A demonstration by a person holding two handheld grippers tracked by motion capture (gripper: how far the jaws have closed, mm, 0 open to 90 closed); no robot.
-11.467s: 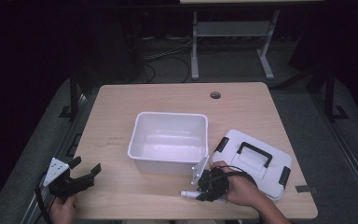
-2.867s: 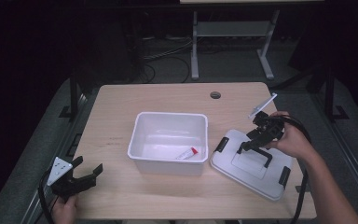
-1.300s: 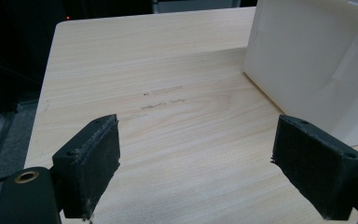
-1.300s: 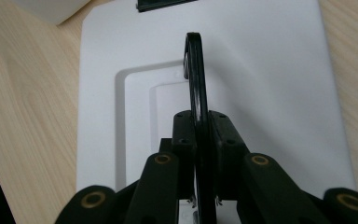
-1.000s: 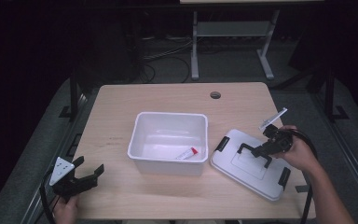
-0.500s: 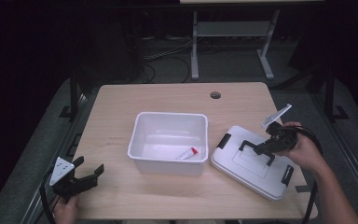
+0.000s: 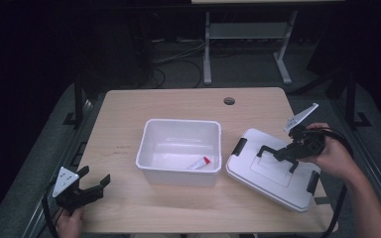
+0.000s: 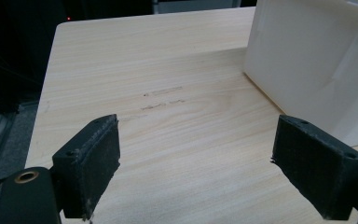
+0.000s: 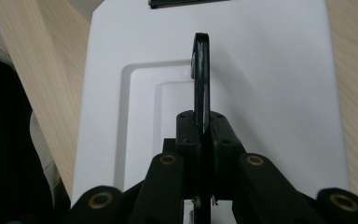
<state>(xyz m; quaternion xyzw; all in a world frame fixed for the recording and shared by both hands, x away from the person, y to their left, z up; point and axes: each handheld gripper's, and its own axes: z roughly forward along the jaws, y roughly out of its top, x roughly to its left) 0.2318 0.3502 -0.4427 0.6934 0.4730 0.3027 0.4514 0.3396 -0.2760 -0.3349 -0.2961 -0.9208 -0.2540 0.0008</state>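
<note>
White plastic lid (image 7: pixel 273 173) lies on the table (image 7: pixel 129 119), right of the tub (image 7: pixel 178 148); the right gripper (image 7: pixel 290 152) is clenched on its black handle (image 9: pixel 200 70). Left gripper (image 7: pixel 82 188) hangs released near the front corner.

A dim lab or workshop: wooden tabletop (image 7: pixel 129 119), loose cables (image 7: pixel 173 59) on the floor, metal stand (image 7: pixel 243 34) behind.

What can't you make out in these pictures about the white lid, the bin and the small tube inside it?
- High view: printing on the small white tube with a red cap is too small to read.
- Right gripper view: the white plastic lid is cut off by the edges; the black jaws hide the lower handle.
- Left gripper view: the white plastic bin is cut off.
</note>
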